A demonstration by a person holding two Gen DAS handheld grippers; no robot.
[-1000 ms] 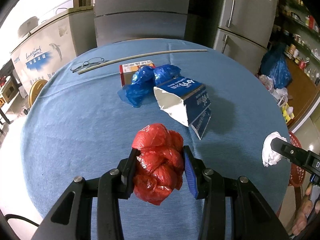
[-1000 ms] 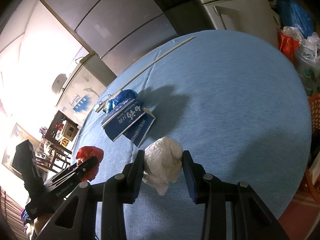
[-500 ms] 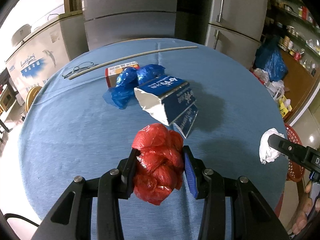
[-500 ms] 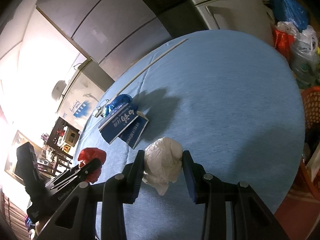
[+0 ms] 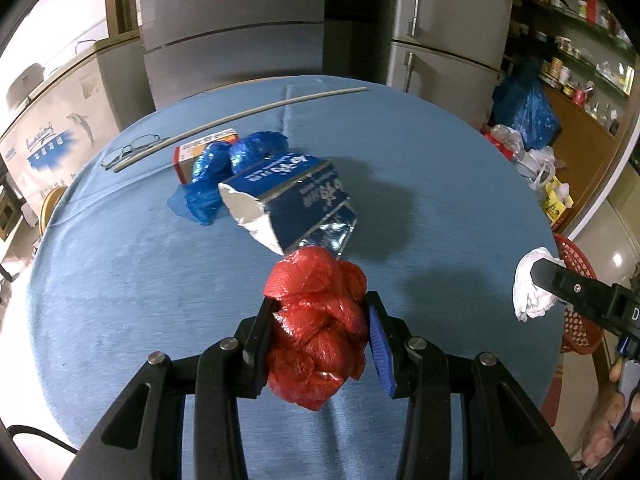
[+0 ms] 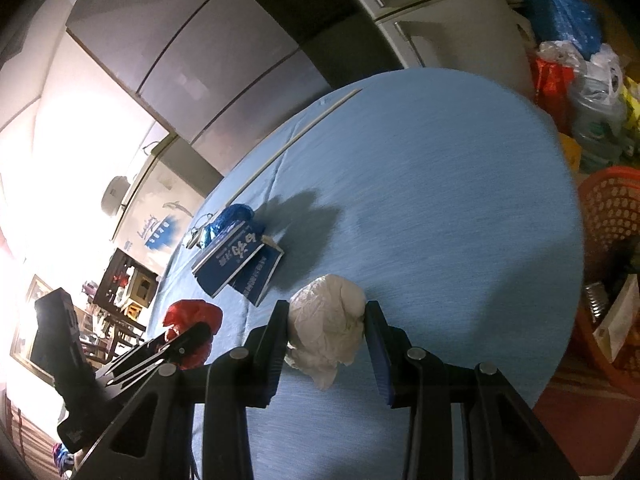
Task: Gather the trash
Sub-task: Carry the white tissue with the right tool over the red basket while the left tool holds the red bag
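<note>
Round table under a blue cloth. On it, an opened blue-and-white carton lies on its side, crumpled blue plastic bags just behind it. Red mesh basket beside the table's edge. Left gripper: 2 jaws clamped on a knotted red plastic bag. Right gripper: jaws clamped on a crumpled white paper wad. Both items are held above the cloth.

The round blue-clothed table carries a blue carton, blue bags, probably glasses.
</note>
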